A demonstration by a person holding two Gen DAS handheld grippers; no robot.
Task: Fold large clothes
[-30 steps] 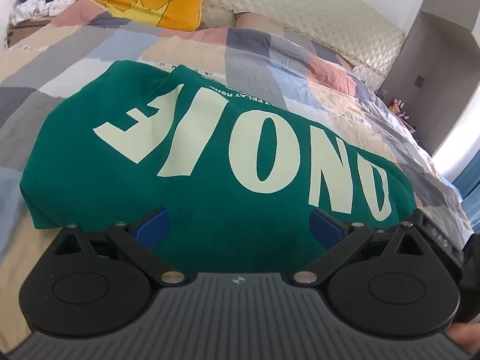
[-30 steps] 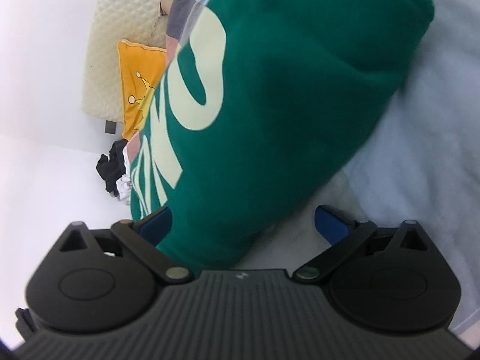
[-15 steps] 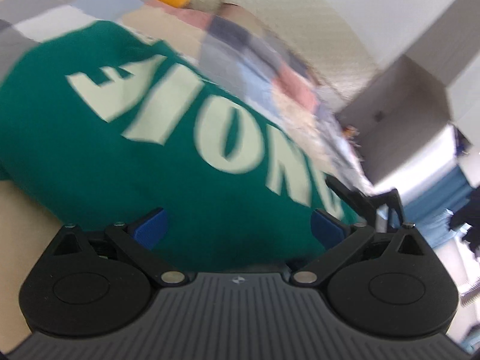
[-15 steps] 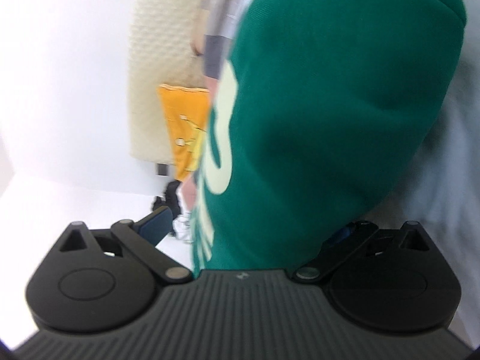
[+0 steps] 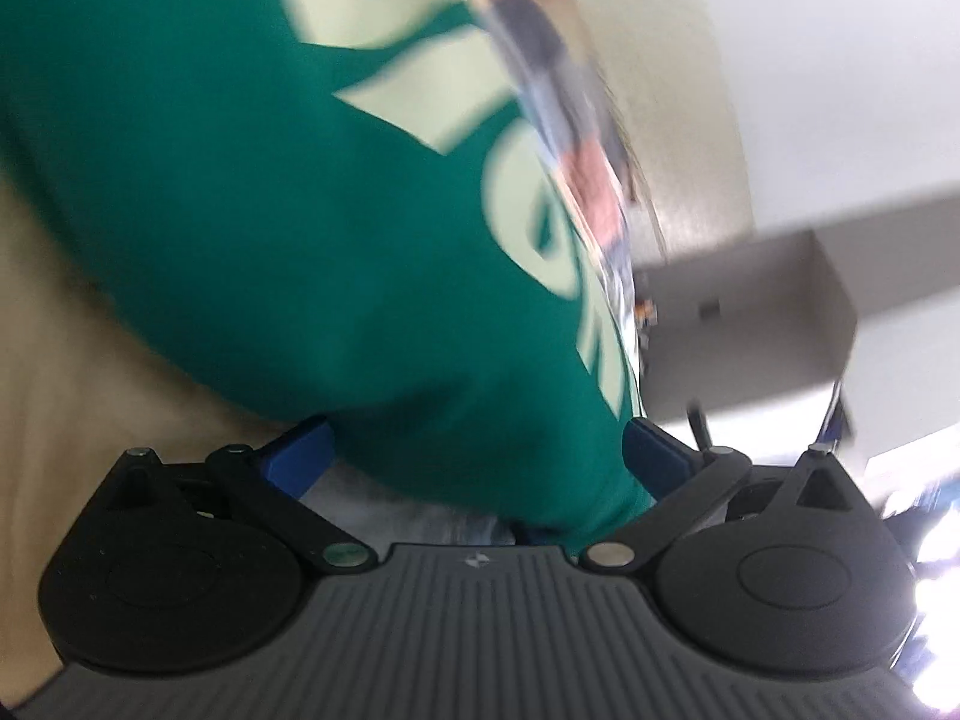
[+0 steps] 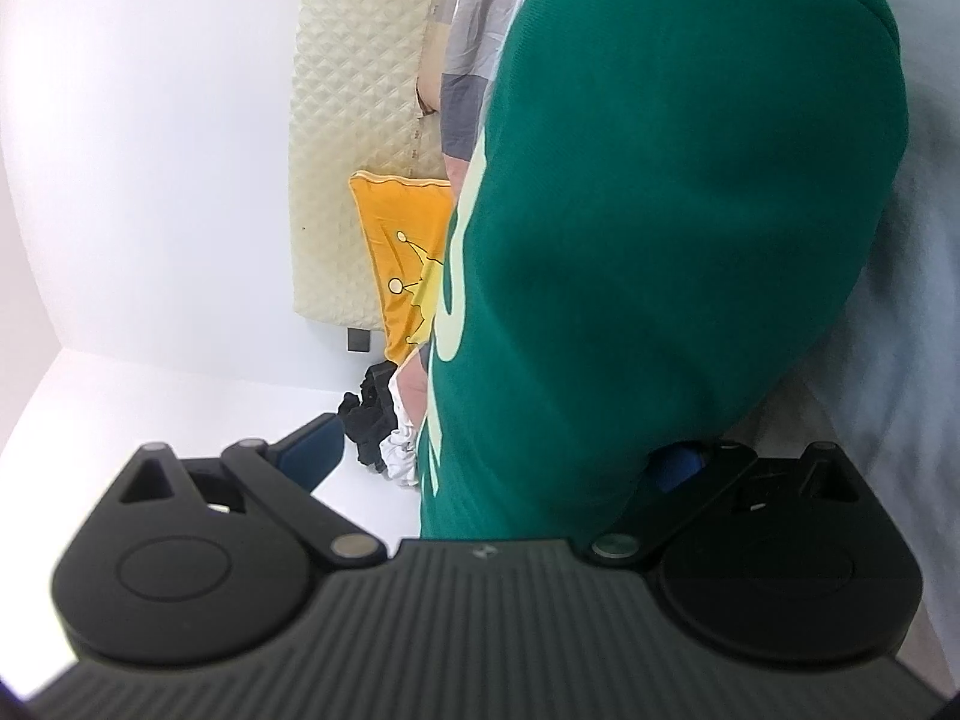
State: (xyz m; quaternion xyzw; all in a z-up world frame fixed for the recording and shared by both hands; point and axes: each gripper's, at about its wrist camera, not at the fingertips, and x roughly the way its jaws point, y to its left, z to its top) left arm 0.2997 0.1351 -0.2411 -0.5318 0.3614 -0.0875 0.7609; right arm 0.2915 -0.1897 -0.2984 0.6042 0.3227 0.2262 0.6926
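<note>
Both grippers are rolled sideways with fingers spread wide, the folded edge of the green sweatshirt (image 5: 312, 192) between them. The left gripper (image 5: 477, 450) view is blurred. Beyond the right gripper (image 6: 498, 456), the sweatshirt fills the frame's centre on the checked bedcover (image 6: 474, 54).

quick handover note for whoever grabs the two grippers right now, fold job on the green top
Left gripper: jaws wide open, the green sweatshirt edge bulging between them, not clamped.
Right gripper: jaws open, straddling the opposite edge of the sweatshirt; its far finger is partly hidden under the cloth.
The sweatshirt lies on the patchwork bedspread, already folded into a thick bundle, cream lettering facing up. A yellow cushion sits by the headboard.
Left to do: probably close both on the edges and make the last fold or lift.
</note>
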